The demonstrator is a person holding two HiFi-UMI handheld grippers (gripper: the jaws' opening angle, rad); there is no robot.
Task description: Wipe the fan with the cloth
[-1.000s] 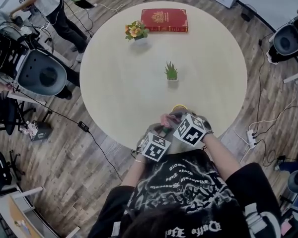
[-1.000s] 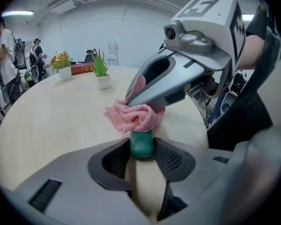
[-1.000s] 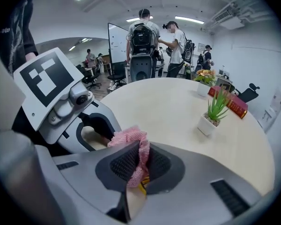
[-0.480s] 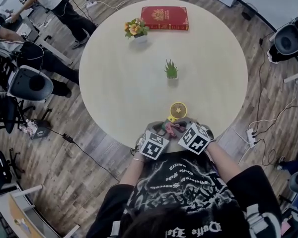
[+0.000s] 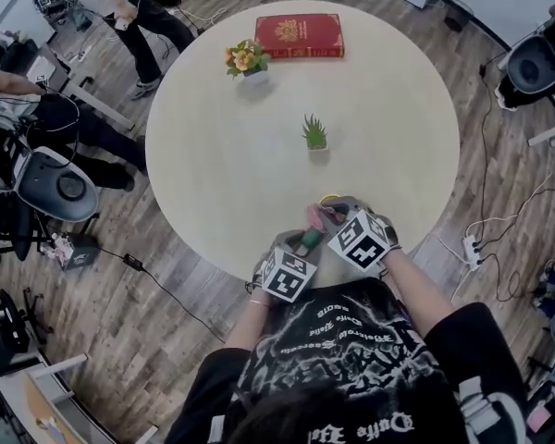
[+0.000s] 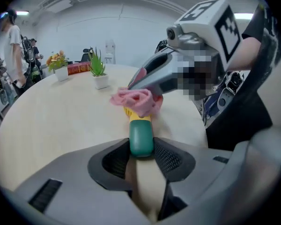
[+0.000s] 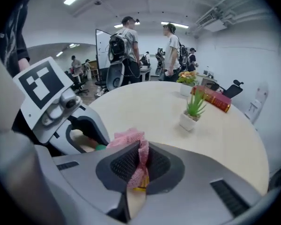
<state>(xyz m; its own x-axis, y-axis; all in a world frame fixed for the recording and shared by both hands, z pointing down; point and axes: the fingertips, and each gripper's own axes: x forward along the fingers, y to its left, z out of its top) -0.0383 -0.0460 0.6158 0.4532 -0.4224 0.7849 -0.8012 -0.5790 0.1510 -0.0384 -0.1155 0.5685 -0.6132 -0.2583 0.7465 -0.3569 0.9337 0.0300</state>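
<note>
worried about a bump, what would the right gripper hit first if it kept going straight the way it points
Most likely the yellow fan: it shows just under the pink cloth pinched in the right gripper, directly ahead. Beyond it lies the table. Depth is hard to judge.

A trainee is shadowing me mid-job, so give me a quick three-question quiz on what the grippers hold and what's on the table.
1. True or false: the left gripper is shut on the fan handle.
2. What does the right gripper hold? A) a sponge B) the pink cloth C) a brush
3. In the head view, which stands nearer the grippers: the small green plant or the red book?
Key: 1 true; 2 B; 3 the small green plant.
</note>
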